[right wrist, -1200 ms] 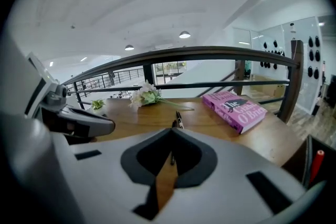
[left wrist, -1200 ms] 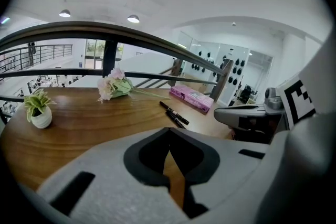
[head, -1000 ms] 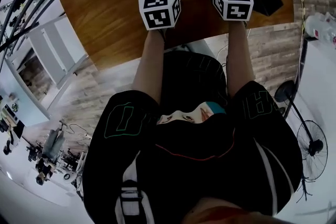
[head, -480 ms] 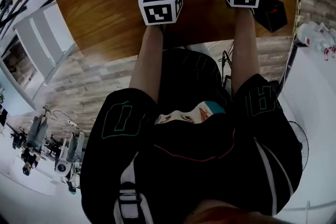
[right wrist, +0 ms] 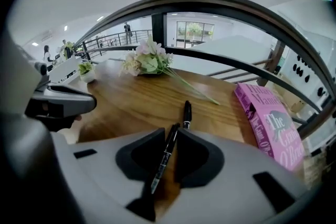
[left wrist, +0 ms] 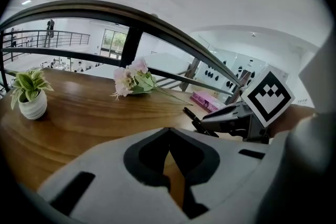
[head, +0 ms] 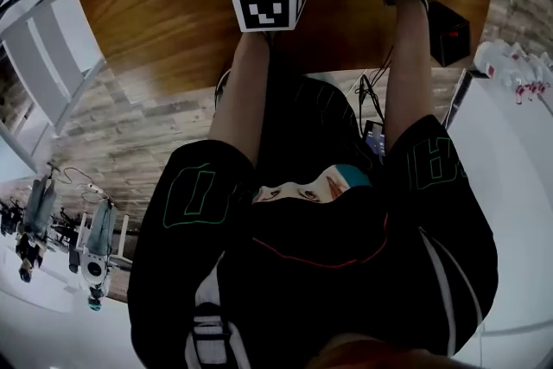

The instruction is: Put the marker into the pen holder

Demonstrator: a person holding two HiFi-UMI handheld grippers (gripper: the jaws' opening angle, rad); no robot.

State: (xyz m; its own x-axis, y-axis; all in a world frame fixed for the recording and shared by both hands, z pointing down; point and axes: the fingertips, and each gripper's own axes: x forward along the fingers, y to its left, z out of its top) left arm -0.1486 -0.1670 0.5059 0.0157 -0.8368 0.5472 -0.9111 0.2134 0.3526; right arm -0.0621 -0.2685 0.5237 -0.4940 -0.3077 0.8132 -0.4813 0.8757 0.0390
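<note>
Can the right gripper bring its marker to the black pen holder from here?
Probably yes. The right gripper, shut on the marker, is over the table; the pen holder stands at the near edge, behind and to its right, with nothing visible between. It must draw back.

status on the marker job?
Done: right gripper is shut on the black marker. In hand: that marker, low over the table. Left: carry it to what looks like the black pen holder at the table's near-right edge and drop it in. Left gripper shut, empty.
</note>
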